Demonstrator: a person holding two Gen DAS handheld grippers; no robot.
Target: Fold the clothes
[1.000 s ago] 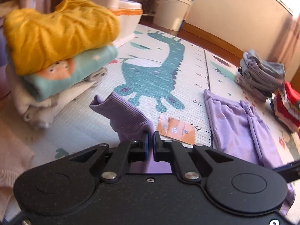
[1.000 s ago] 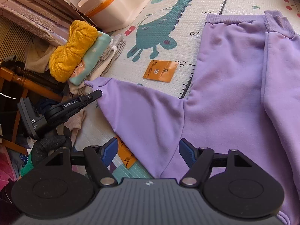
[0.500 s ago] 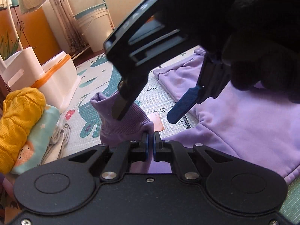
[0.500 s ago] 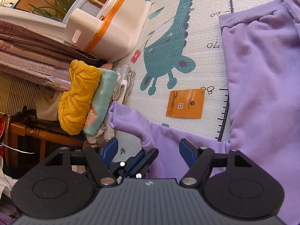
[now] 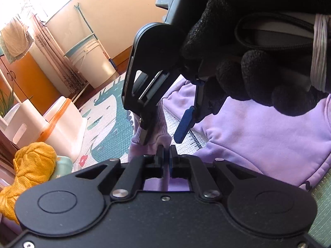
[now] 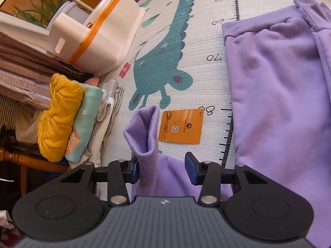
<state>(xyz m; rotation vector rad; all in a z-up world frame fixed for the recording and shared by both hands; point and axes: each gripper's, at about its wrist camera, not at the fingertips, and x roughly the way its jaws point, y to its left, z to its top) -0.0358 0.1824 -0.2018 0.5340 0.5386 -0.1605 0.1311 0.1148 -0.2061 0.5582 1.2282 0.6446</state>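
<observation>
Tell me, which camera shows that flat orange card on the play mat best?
The right wrist view. There the flat orange card lies fully in sight on the play mat, beside the raised ribbed purple cuff, its print visible. In the left wrist view I cannot find the card; the other gripper and gloved hand fill the middle.

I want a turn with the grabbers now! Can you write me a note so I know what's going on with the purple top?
Left gripper: fingers shut on the ribbed cuff of the purple fleece sweatshirt, lifted off the giraffe play mat.
Right gripper: open, fingers either side of that cuff, not gripping.
Sweatshirt body lies flat on the mat; orange card beside it.
Done: sleeve picked up. Left: fold sleeve over body, finish folding.
</observation>
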